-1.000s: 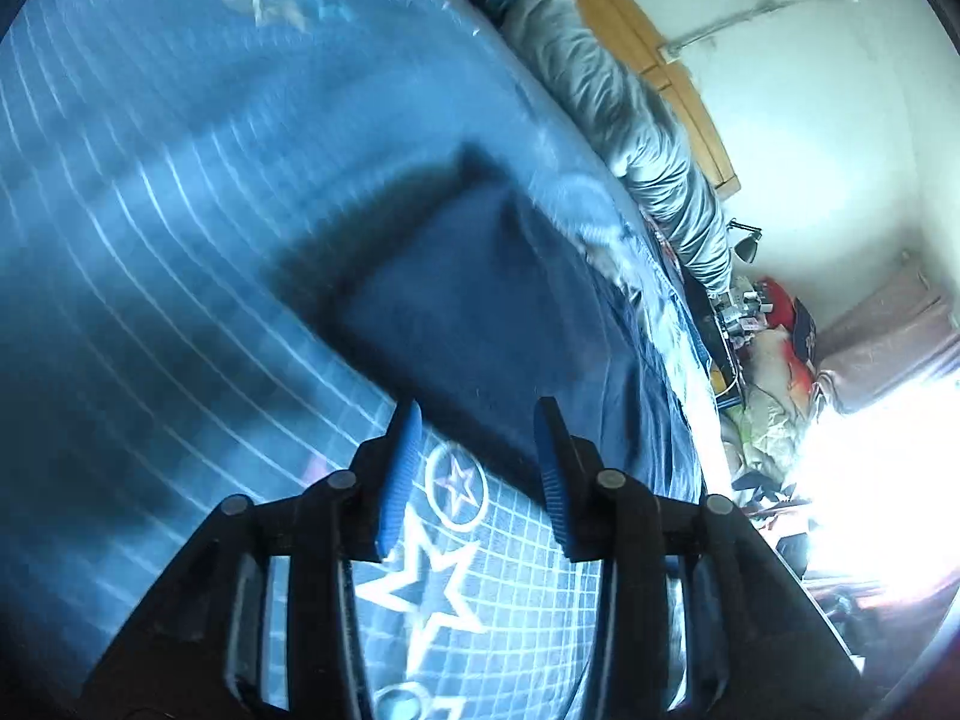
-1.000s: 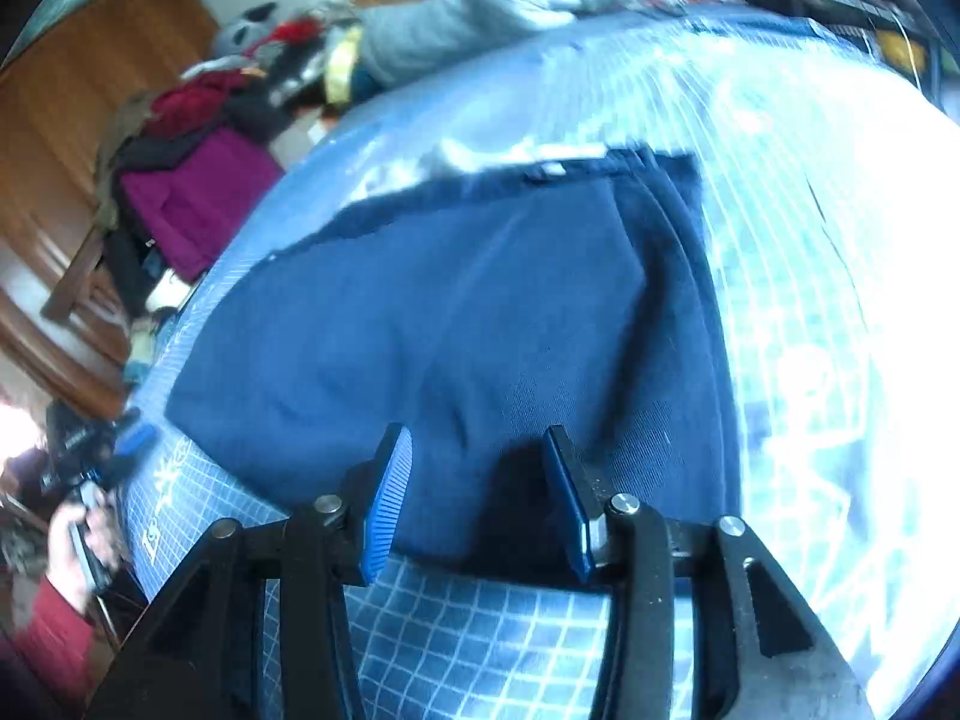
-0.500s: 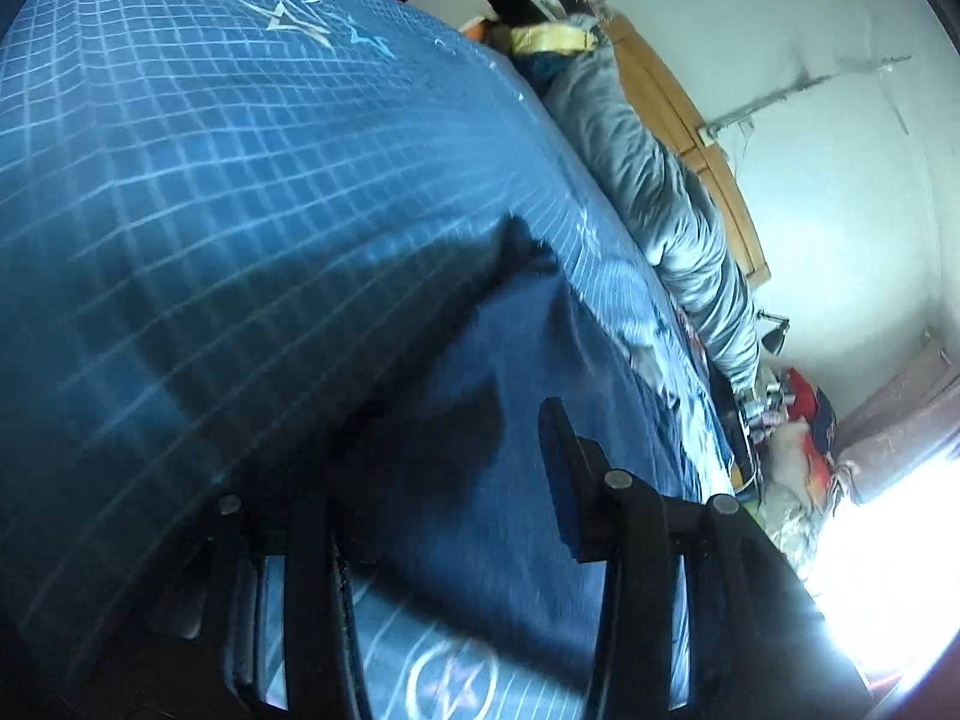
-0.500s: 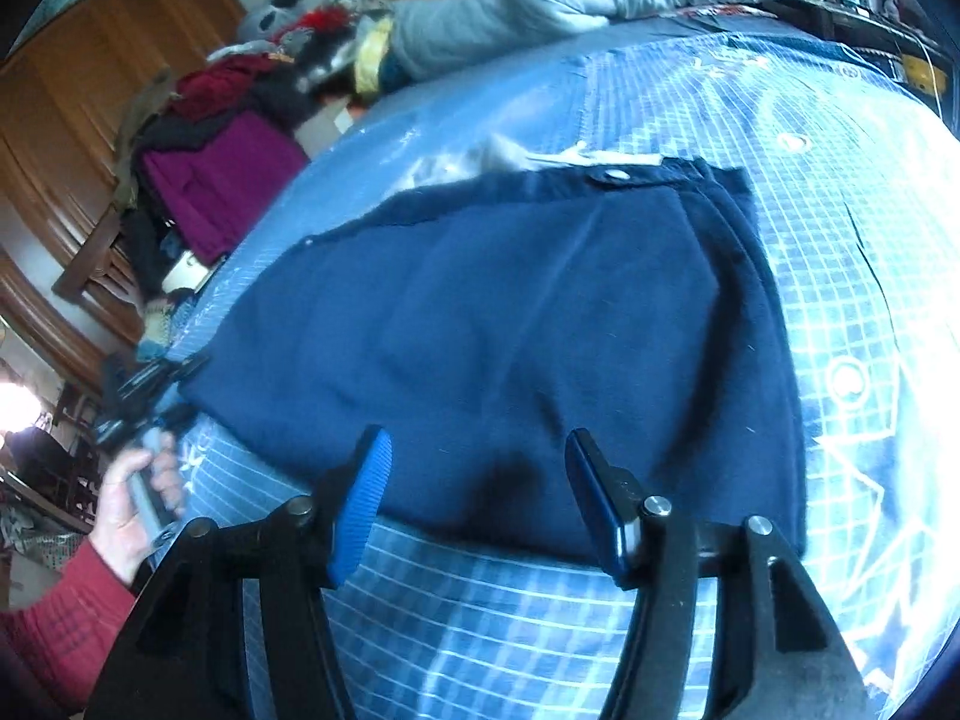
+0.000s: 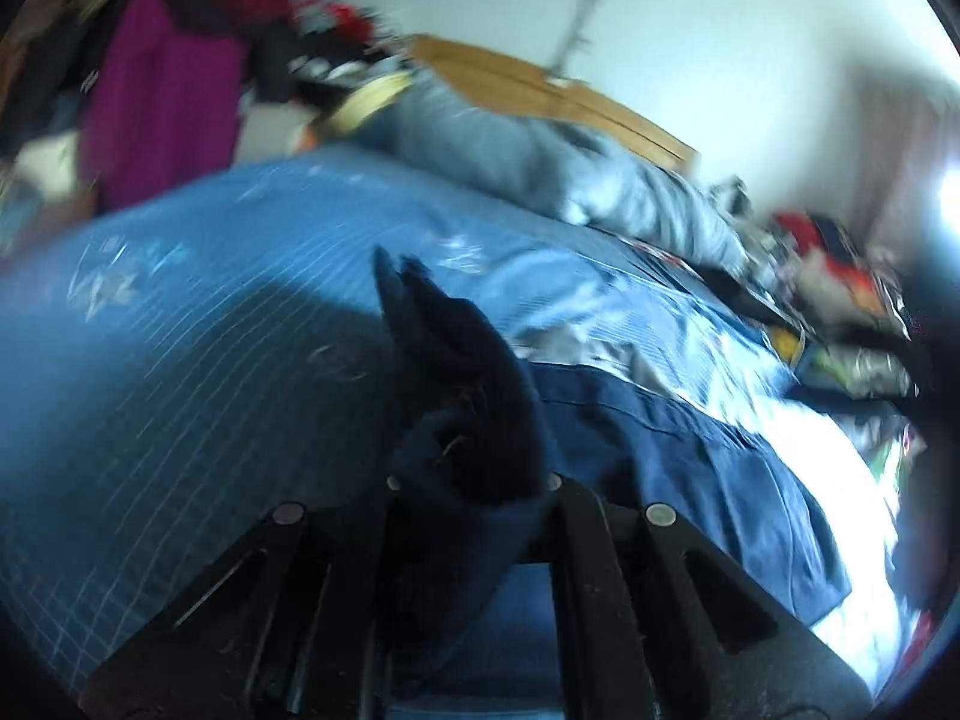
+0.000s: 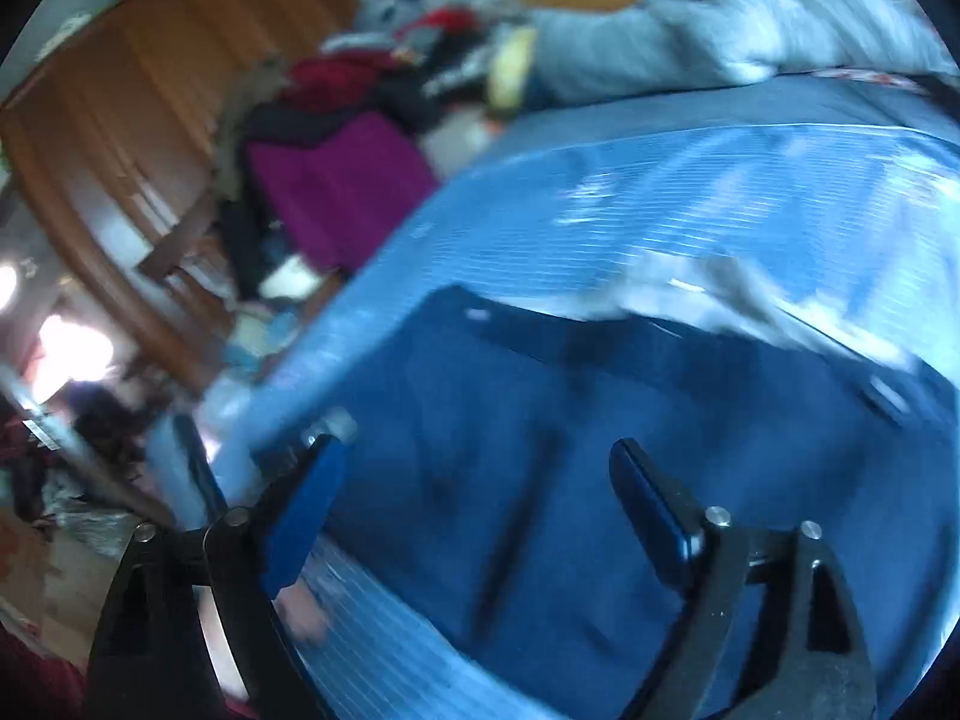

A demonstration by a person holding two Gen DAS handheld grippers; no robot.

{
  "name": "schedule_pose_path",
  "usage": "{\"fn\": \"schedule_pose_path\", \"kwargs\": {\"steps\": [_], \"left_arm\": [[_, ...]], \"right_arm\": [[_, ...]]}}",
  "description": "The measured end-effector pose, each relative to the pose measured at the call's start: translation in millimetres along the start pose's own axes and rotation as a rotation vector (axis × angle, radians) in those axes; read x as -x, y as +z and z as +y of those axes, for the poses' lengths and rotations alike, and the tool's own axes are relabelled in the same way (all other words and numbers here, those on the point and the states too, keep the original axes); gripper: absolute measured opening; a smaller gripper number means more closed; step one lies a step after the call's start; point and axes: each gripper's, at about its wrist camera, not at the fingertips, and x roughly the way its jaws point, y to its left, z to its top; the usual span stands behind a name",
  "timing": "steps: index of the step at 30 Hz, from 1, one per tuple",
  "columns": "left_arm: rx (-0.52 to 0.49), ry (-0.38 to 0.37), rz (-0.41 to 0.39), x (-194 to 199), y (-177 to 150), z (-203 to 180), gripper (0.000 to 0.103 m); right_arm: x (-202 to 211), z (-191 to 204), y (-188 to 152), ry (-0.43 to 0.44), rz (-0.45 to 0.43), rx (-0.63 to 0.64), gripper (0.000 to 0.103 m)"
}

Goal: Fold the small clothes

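A dark navy garment (image 6: 600, 450) lies spread on the blue checked bed cover (image 6: 690, 198). In the left wrist view my left gripper (image 5: 468, 480) is shut on a corner of the navy garment (image 5: 462, 372), which is bunched up and lifted between the fingers; the rest of the cloth trails to the right (image 5: 720, 468). In the right wrist view my right gripper (image 6: 474, 510) is open and hovers just above the garment's near edge, with no cloth between its blue pads (image 6: 648, 504). Both views are motion-blurred.
A grey duvet (image 5: 570, 174) lies along the far side of the bed by a wooden headboard (image 5: 540, 90). A pile of clothes, with a magenta piece (image 6: 336, 192), and a wooden wardrobe (image 6: 150, 108) stand off the bed's left edge.
My left gripper went onto the garment's corner, shut on it and lifted it up. My right gripper opened wider and shifted left over the garment's near edge.
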Motion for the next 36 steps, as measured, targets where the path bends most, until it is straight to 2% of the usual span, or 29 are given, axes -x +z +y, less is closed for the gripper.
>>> {"fn": "schedule_pose_path", "kwargs": {"steps": [1,4,7,9,11,13,14,15,16,19,21,23,26,30,36], "left_arm": [[-0.034,-0.001,-0.001,-0.6,0.3,-8.2,0.007],[-0.112,-0.006,0.006,-3.3,-0.9,-26.1,0.008],[-0.167,-0.014,0.019,-3.5,-3.8,-36.3,0.008],[-0.198,-0.028,0.034,-6.7,-6.6,-43.3,0.009],[-0.240,-0.044,0.051,-10.8,-8.9,-53.9,0.009],[-0.291,-0.063,0.056,-11.4,-11.2,-67.2,0.009],[-0.327,-0.080,0.055,-10.0,-12.1,-77.7,0.009],[-0.355,-0.095,0.053,-8.9,-13.5,-87.9,0.009],[-0.383,-0.114,0.054,-9.4,-13.1,-100.4,0.009],[-0.456,-0.223,0.067,-6.2,-15.0,-136.5,0.009],[-0.503,-0.320,0.092,-6.0,-20.4,-167.2,0.010],[-0.537,-0.383,0.128,-12.3,-28.5,-195.6,0.010],[-0.595,-0.437,0.208,-28.9,-47.9,-233.3,0.012],[-0.621,-0.503,0.291,-49.9,-61.3,-268.0,0.013],[-0.664,-0.537,0.346,-68.4,-72.7,-305.6,0.012]], "right_arm": [[-28.1,5.8,18.2,0.046,0.051,0.000,0.094],[-97.9,16.0,53.2,0.085,0.169,0.000,0.094],[-142.9,14.7,65.4,0.050,0.254,-0.012,0.094],[-155.3,11.1,68.9,-0.012,0.242,0.004,0.094],[-160.3,3.9,70.4,-0.023,0.229,-0.003,0.094],[-158.6,-4.9,67.1,-0.007,0.207,-0.029,0.086],[-154.2,-11.3,63.9,0.023,0.188,-0.044,0.062],[-151.5,-21.9,61.3,0.042,0.182,-0.061,0.033],[-146.0,-33.6,56.9,0.046,0.175,-0.094,0.026],[-94.8,-61.5,41.2,0.033,0.050,-0.133,0.018],[-50.3,-82.8,26.8,0.004,-0.015,-0.162,0.017],[-8.4,-109.6,9.0,-0.015,-0.060,-0.203,0.017],[33.3,-147.0,-12.9,-0.045,-0.083,-0.259,0.016],[66.1,-197.3,-38.2,-0.038,-0.101,-0.357,0.016],[90.0,-263.3,-60.8,0.008,-0.114,-0.474,0.016]]}}
